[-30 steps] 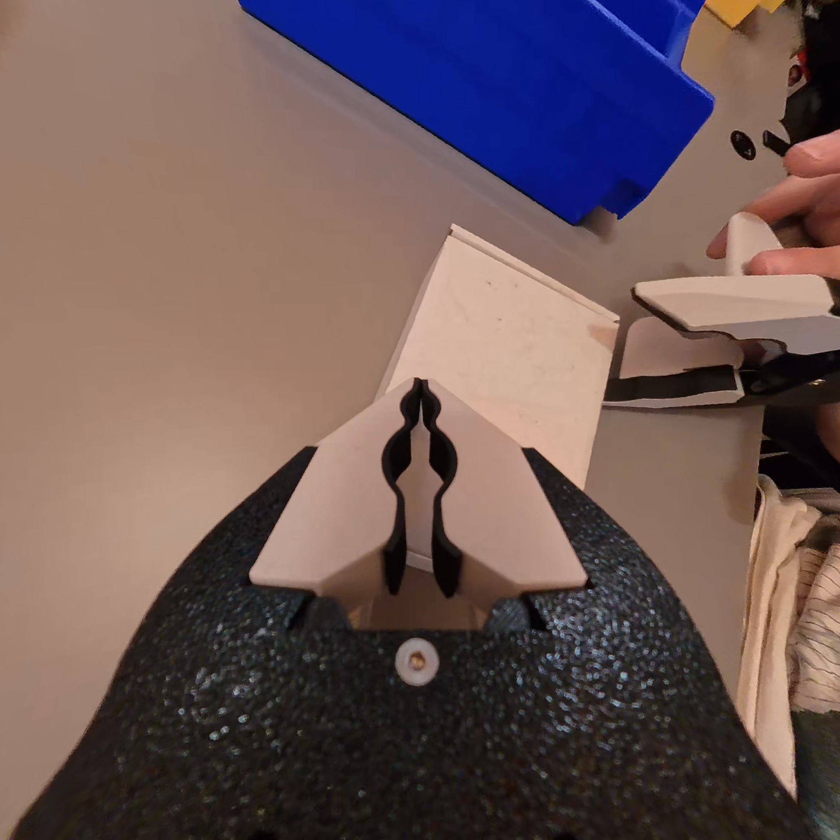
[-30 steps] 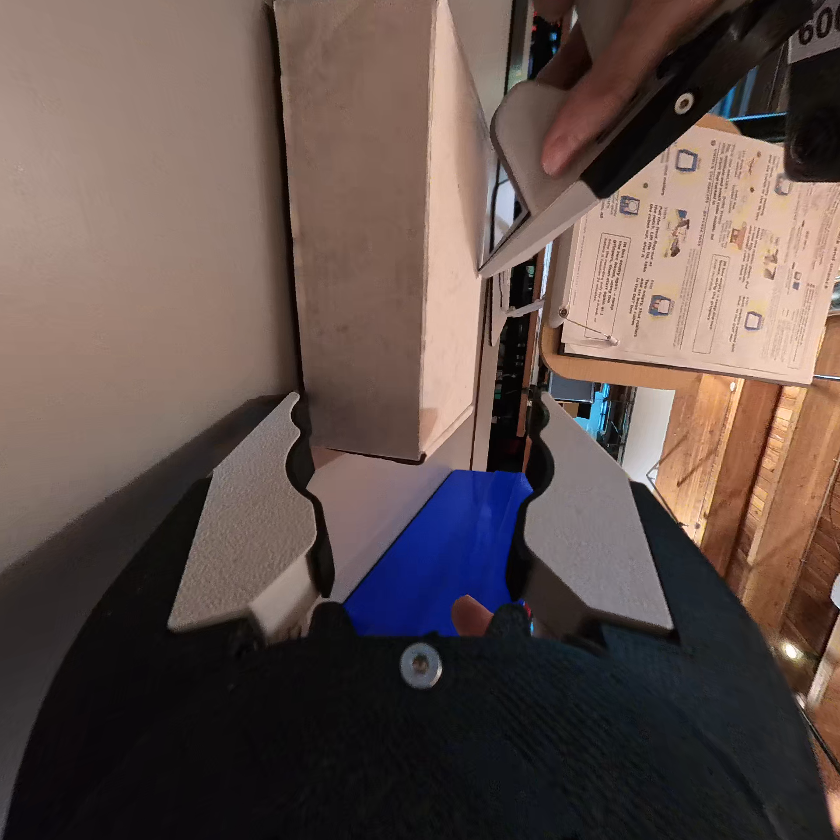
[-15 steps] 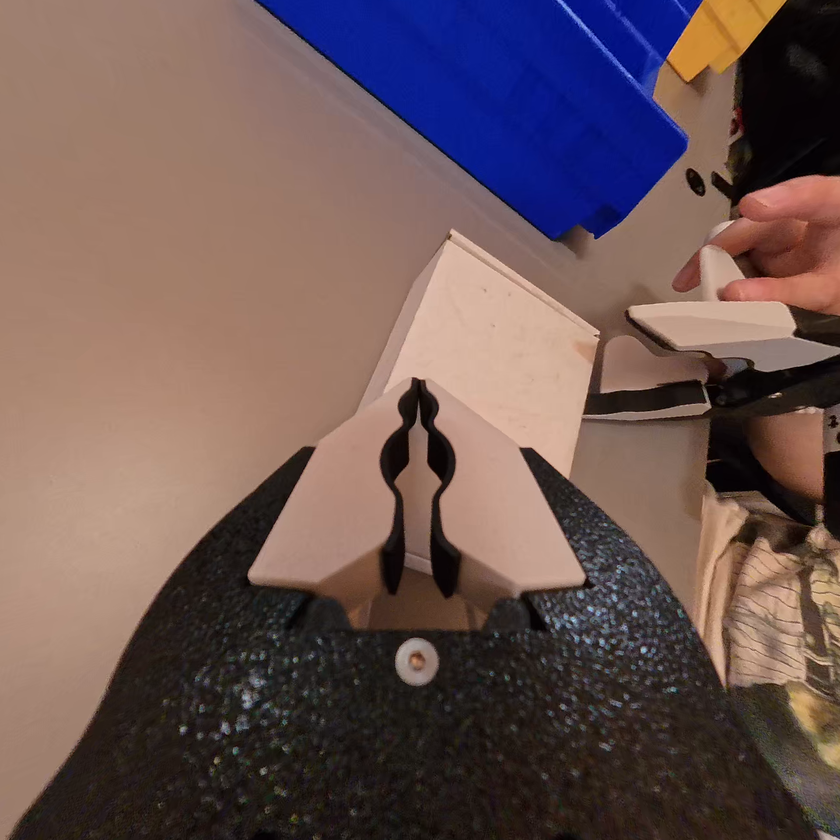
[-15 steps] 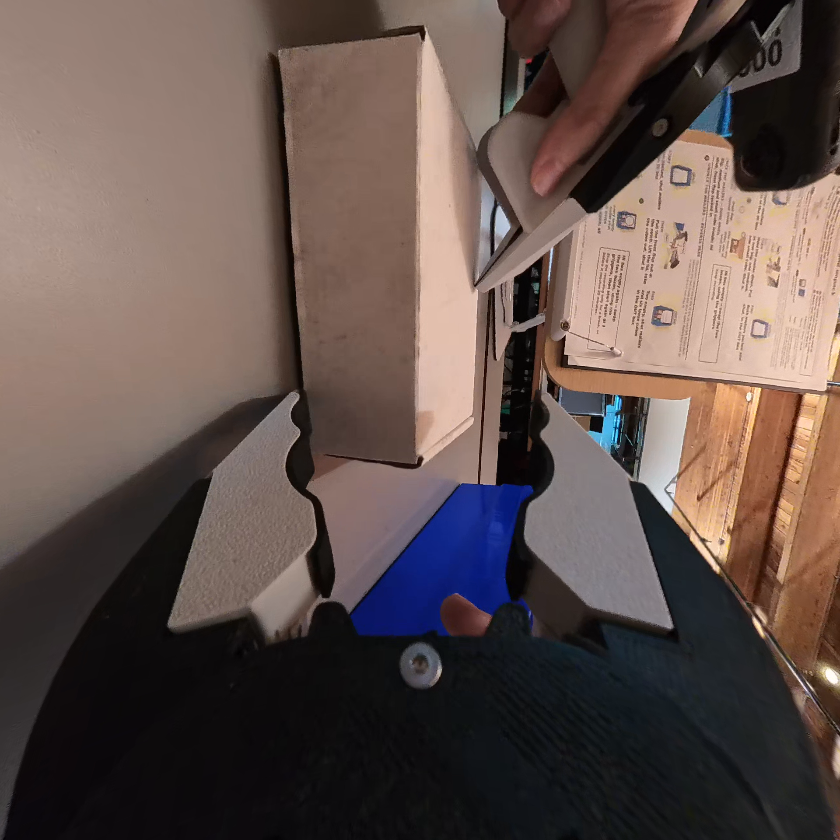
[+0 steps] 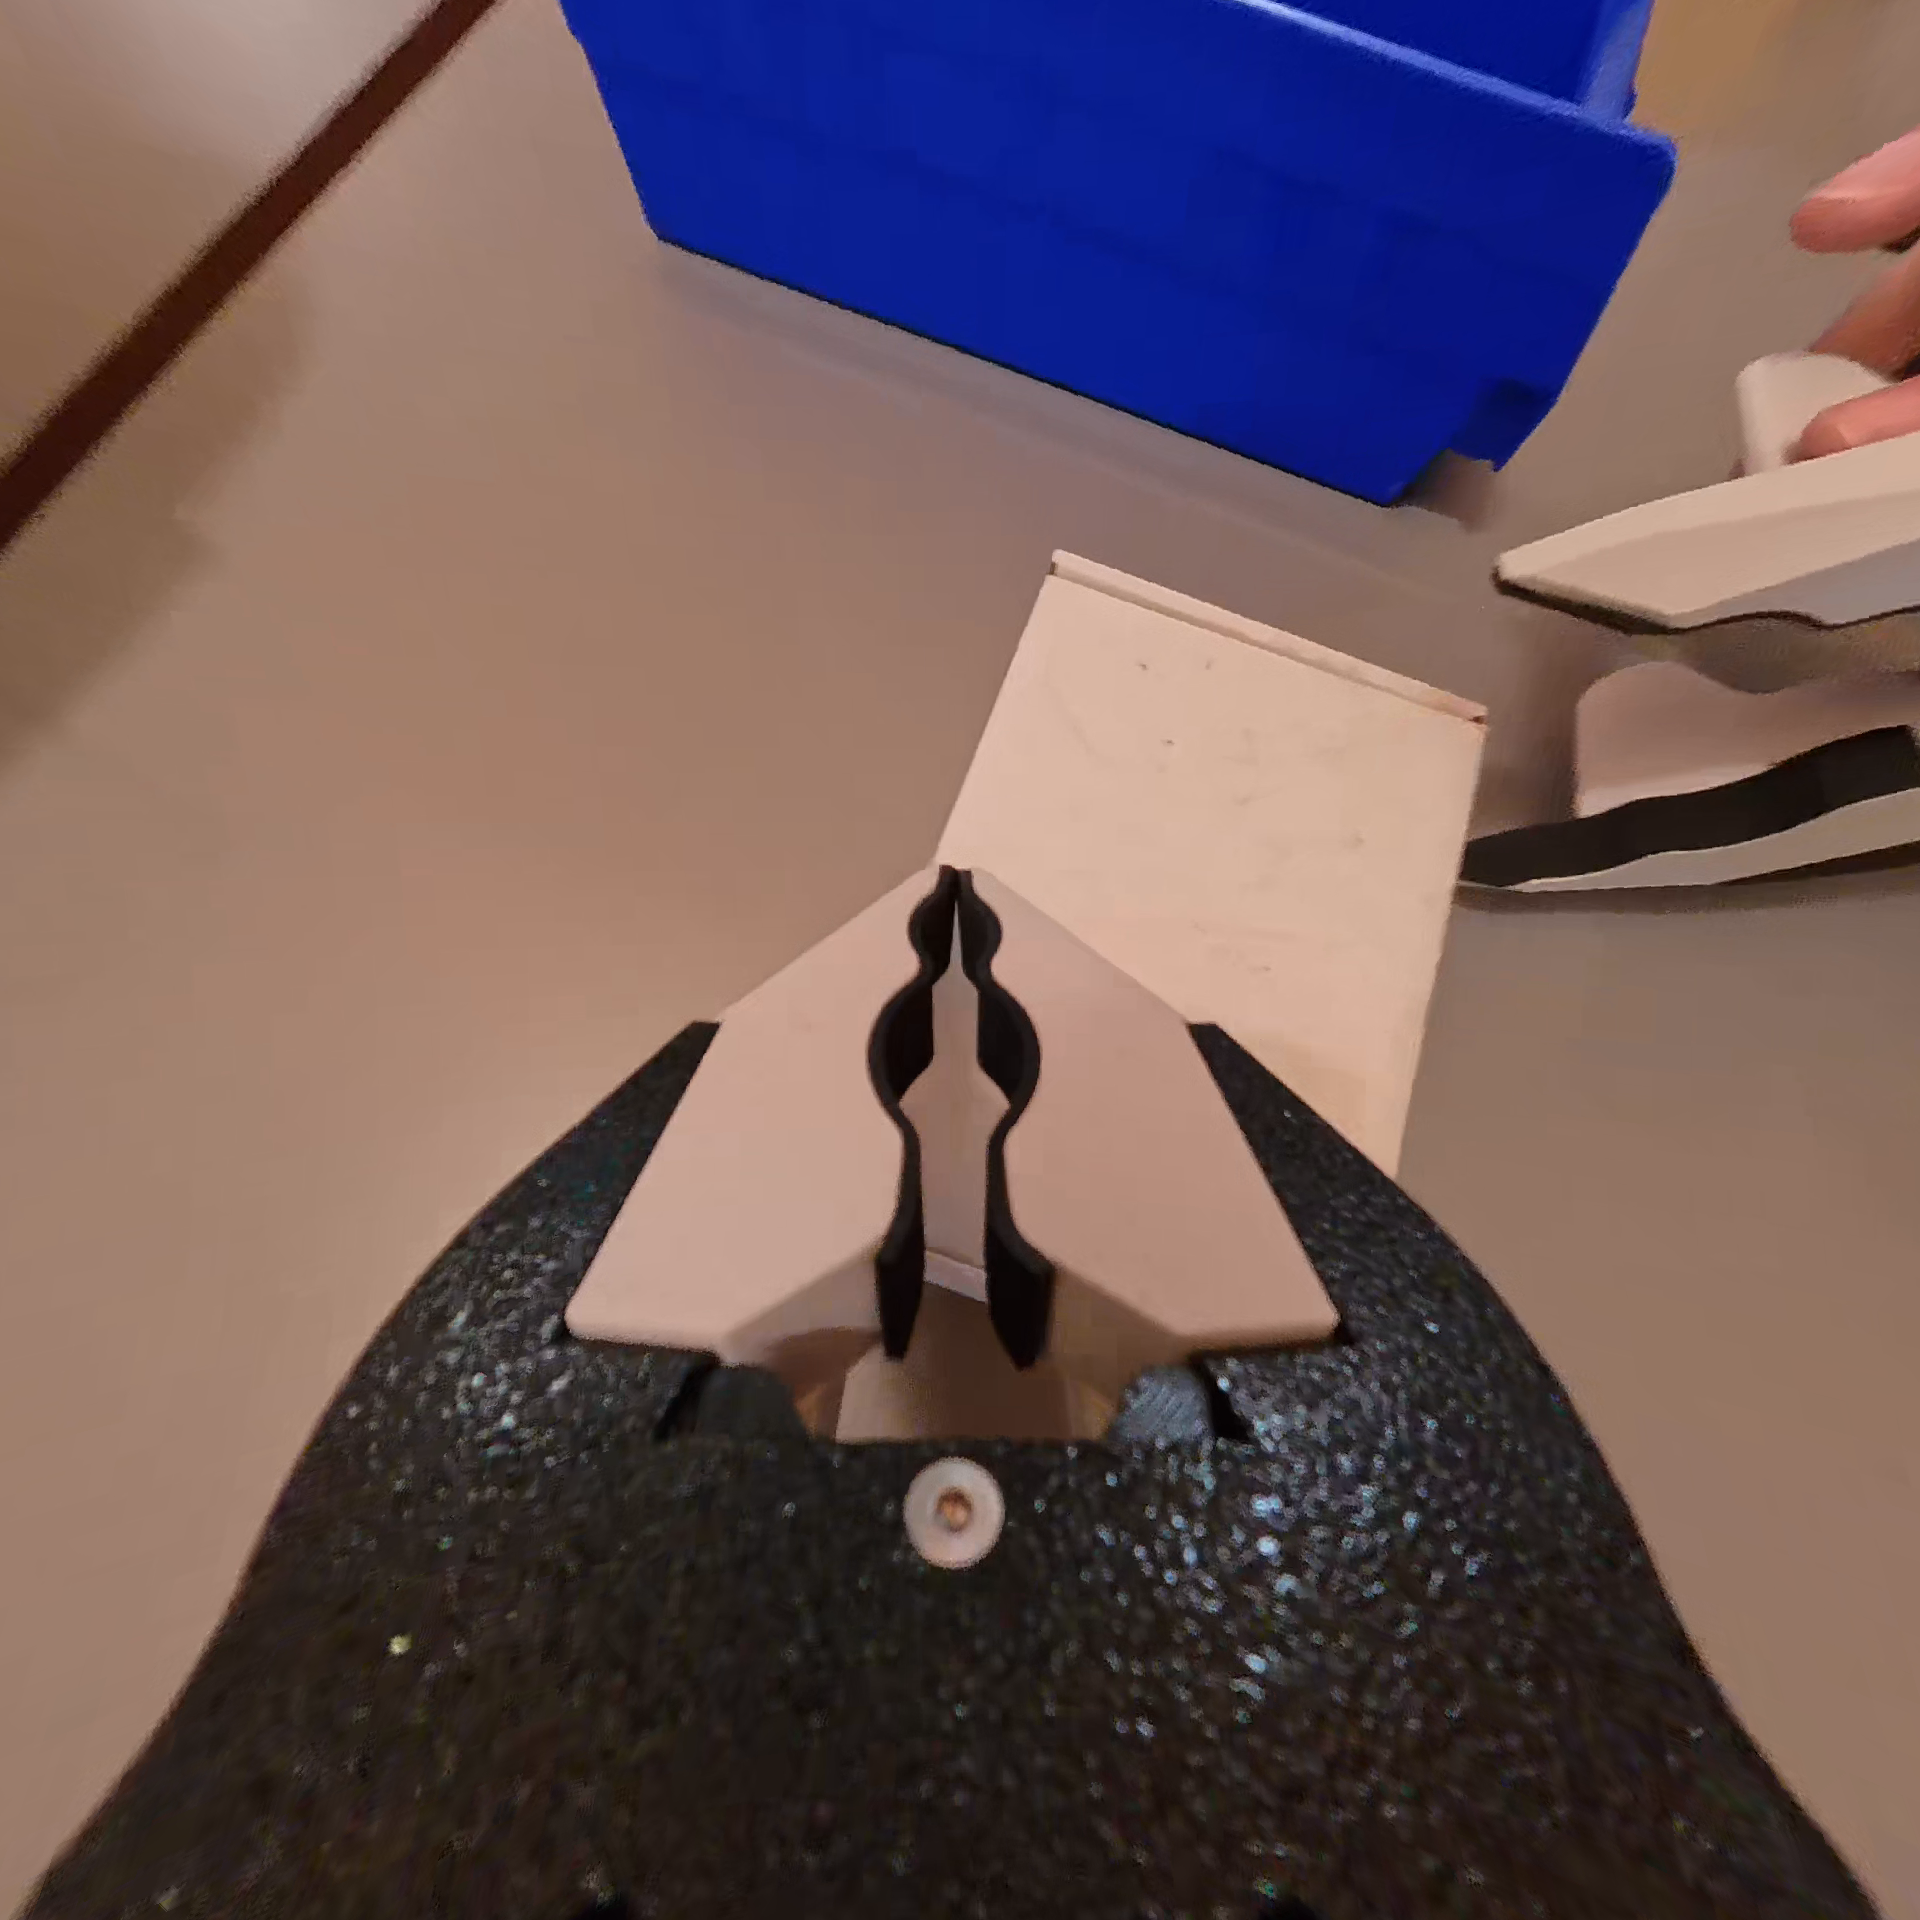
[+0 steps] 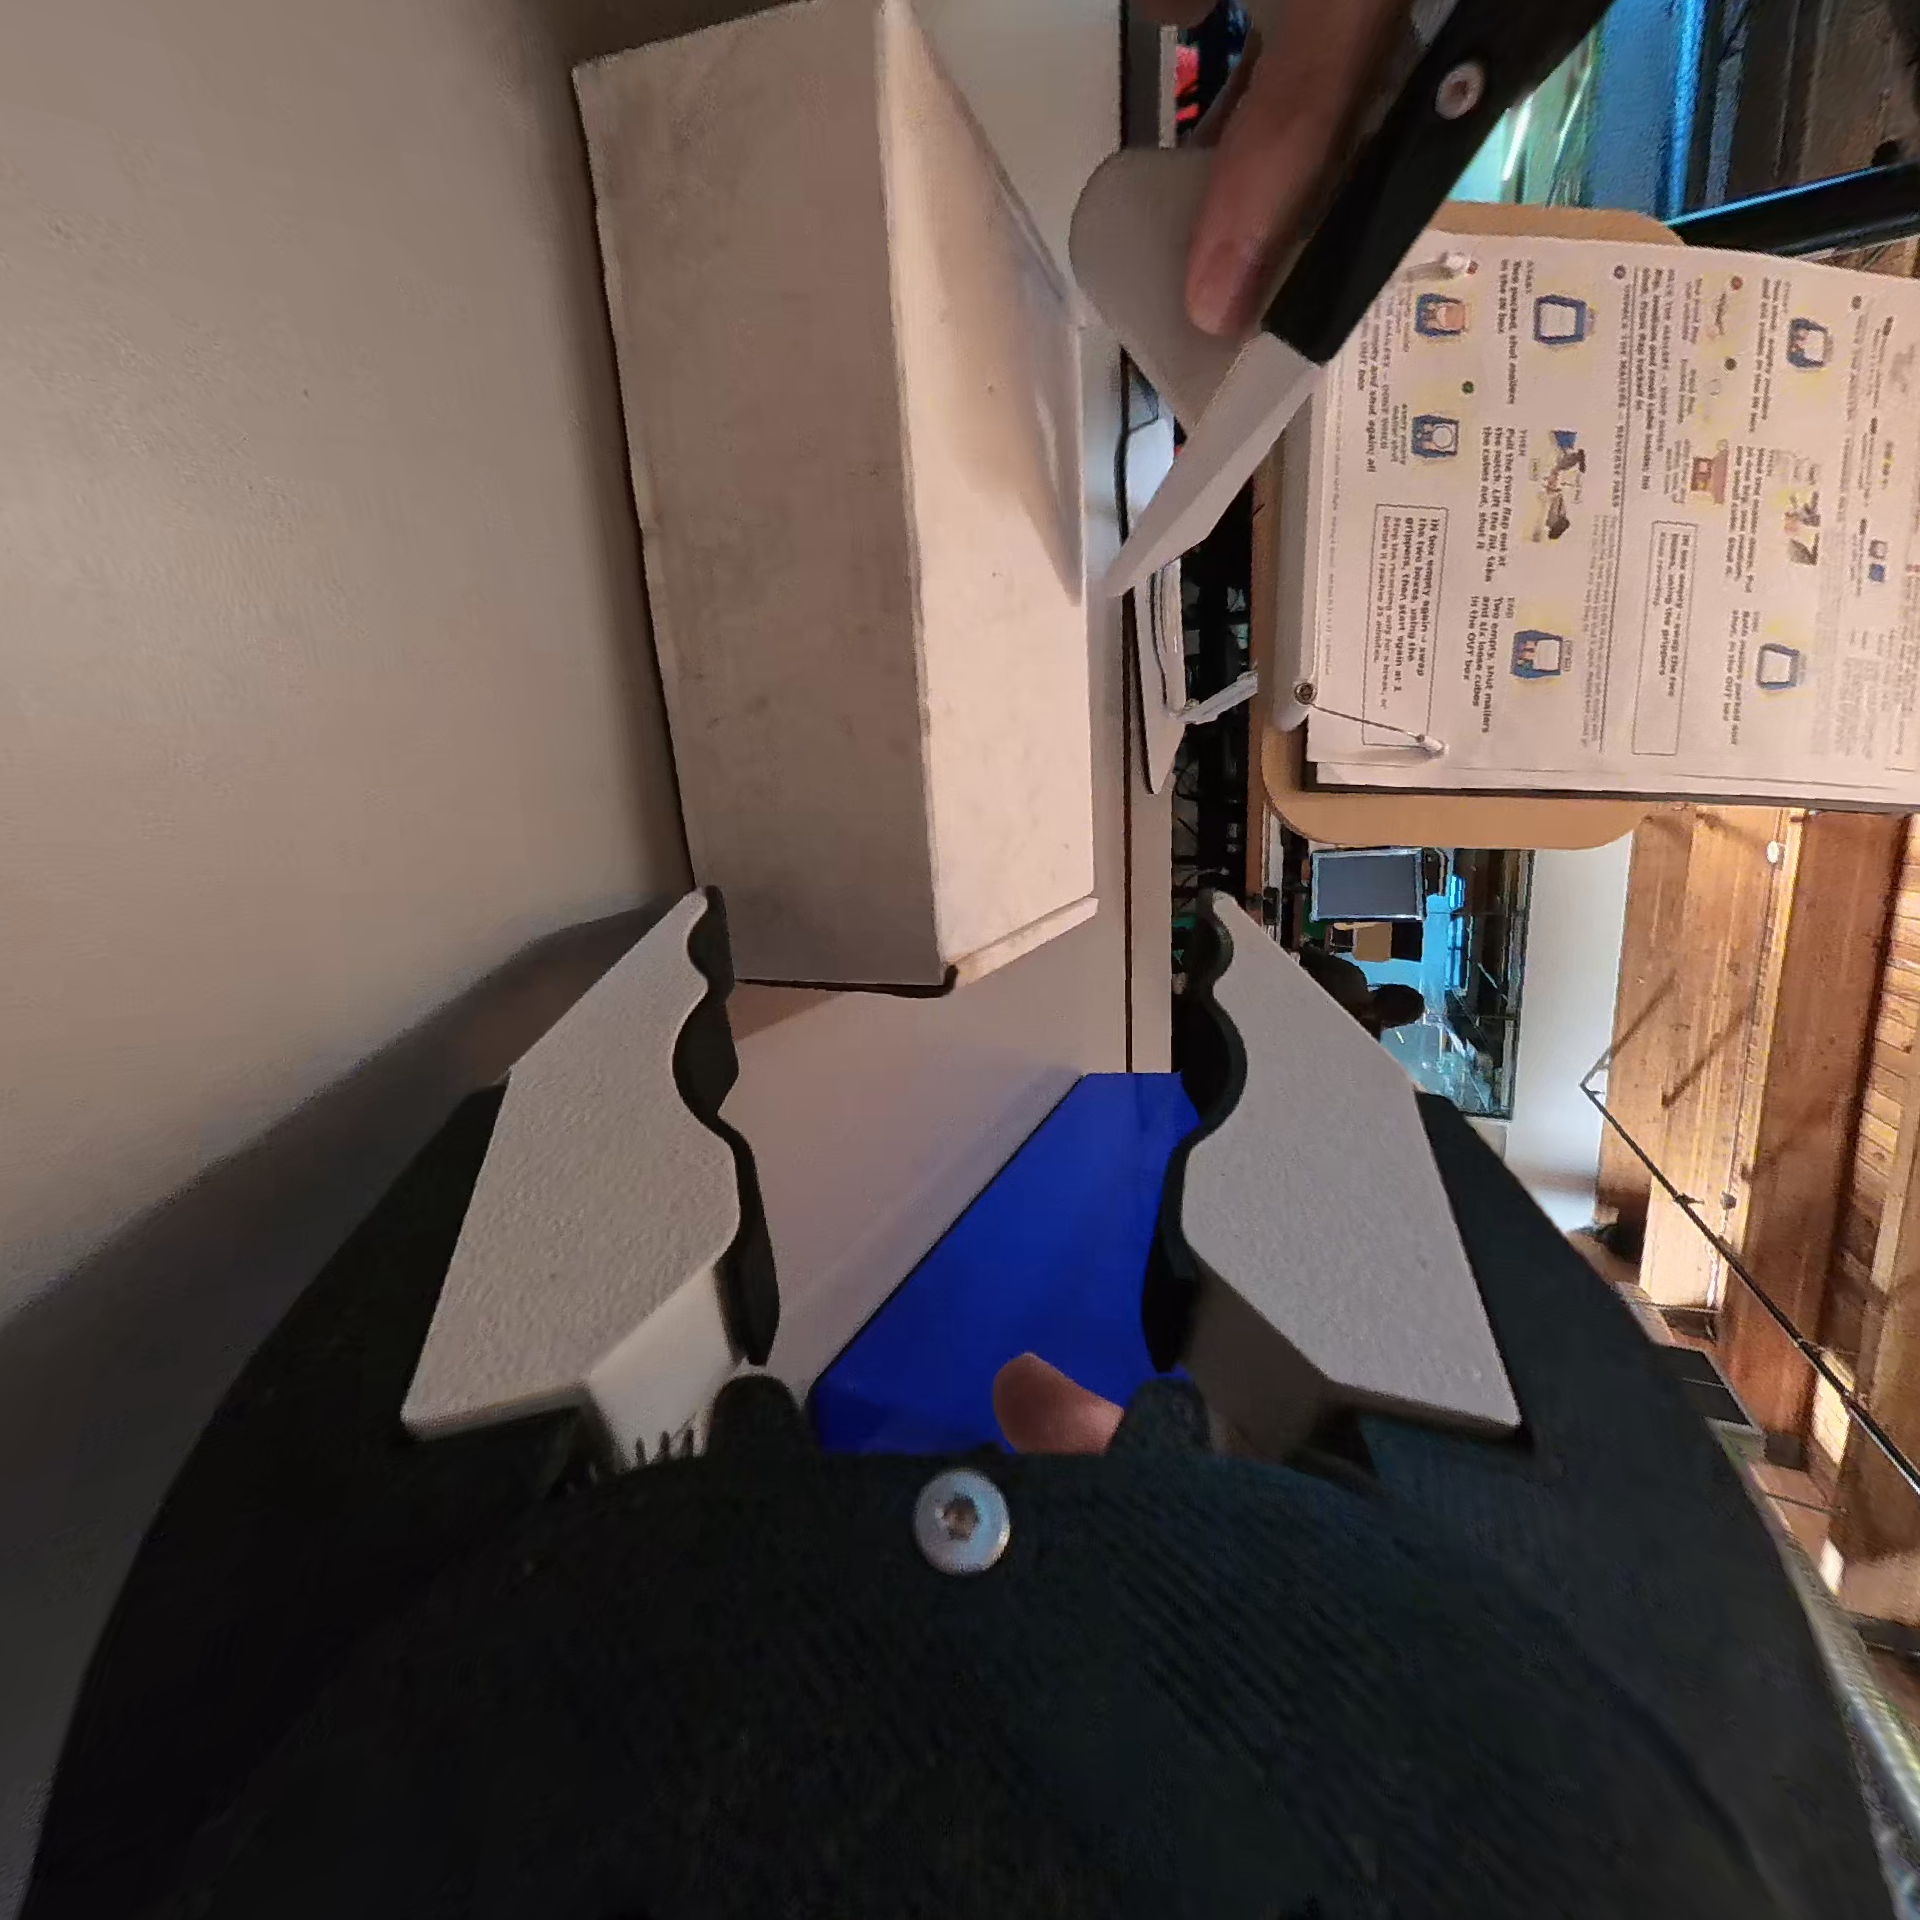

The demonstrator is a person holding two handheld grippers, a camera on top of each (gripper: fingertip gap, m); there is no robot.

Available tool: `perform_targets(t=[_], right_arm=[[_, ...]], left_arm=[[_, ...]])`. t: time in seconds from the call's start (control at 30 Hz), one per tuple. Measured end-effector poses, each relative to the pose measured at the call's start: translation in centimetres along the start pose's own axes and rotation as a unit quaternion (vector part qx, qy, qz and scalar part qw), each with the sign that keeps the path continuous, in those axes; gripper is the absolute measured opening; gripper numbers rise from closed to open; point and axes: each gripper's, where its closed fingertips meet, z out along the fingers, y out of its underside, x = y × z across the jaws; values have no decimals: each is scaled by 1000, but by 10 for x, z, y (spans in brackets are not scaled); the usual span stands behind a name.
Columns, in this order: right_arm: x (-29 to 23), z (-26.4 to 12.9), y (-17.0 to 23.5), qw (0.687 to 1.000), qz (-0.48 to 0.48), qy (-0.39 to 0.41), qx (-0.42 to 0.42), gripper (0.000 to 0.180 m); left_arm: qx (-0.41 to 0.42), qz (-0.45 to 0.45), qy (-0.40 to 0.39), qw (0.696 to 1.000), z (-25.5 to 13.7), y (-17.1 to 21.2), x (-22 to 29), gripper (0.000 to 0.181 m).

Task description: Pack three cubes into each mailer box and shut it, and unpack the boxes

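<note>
With the closed mailer box point(image 5: 1205, 873) lying on the table point(image 5: 416, 727) near the blue bin point(image 5: 1143, 187), the empty left gripper point(image 5: 956, 883) hovers fully closed above it and the empty right gripper point(image 6: 961, 1039) gapes beside it, so the next move likely calls for opening the lid.

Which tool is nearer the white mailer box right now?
Left. The left tool, shut, hovers directly over the mailer box; whether they touch is unclear. The right tool, open, sits just off its end.

Scuffed matt cardboard mailer box point(image 5: 1210, 821), glossy blue plastic bin point(image 5: 1122, 208), smooth matt table point(image 5: 416, 727).
</note>
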Motion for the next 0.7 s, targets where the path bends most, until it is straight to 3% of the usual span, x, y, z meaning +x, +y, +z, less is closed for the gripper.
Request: perform_targets(t=[0.13,0.53,0.63,0.7], right_arm=[[1,-3,0,1000,13,-1,9,87],[5,-9,17,1000,29,0,0,85],[4,-10,17,999,34,-1,3,85],[4,-9,15,999,37,-3,10,85]], left_arm=[[11,49,-35,998,-2,-8,-8,0],[-21,38,27,999,21,-12,-8,0],[12,39,64,997,14,-25,6,0],[-20,45,67,997,16,-15,6,0]])
